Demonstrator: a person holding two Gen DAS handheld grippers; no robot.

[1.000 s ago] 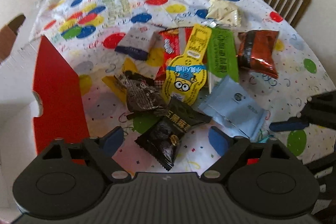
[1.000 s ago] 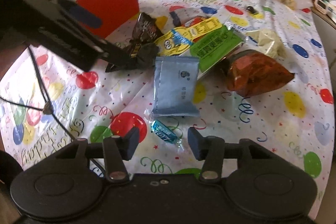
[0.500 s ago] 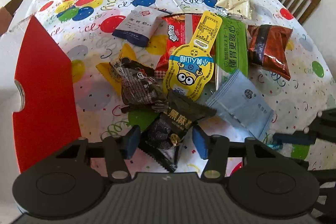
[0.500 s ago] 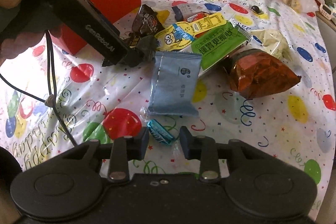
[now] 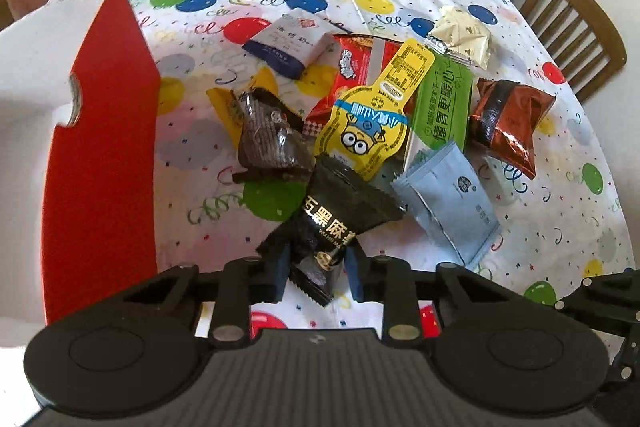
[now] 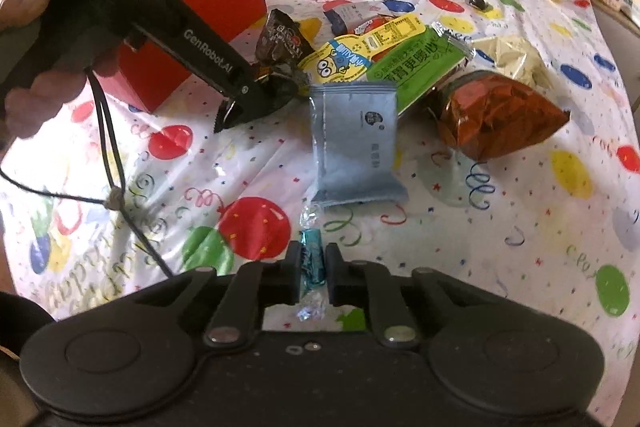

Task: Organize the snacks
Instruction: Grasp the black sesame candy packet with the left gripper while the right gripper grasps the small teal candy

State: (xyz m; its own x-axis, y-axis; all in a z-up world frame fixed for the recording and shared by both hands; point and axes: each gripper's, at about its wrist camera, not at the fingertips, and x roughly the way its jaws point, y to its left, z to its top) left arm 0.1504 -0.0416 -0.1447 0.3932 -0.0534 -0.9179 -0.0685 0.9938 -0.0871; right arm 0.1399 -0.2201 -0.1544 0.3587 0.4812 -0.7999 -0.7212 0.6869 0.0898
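Note:
My left gripper (image 5: 316, 269) is shut on the near end of a black snack packet with gold letters (image 5: 340, 211), which lies at the front of a heap of snacks. In the right wrist view the left gripper (image 6: 256, 95) reaches into that heap from the left. My right gripper (image 6: 313, 267) is shut on a small blue wrapped candy (image 6: 312, 251) on the balloon-print tablecloth (image 6: 500, 227). A pale blue packet (image 6: 356, 143) lies just beyond the candy. The red box (image 5: 104, 131) stands open at the left.
The heap holds a yellow cartoon packet (image 5: 372, 119), a green packet (image 5: 444, 99), a brown foil bag (image 5: 508, 123), a dark wrapped snack (image 5: 268, 139) and a white and navy packet (image 5: 288, 47). A wooden chair (image 5: 572, 23) stands at the table's far right. A cable (image 6: 112, 163) trails across the cloth.
Both grippers went from open to shut: the left closed on the black packet, the right closed on the blue candy. The left wrist rolled a little.

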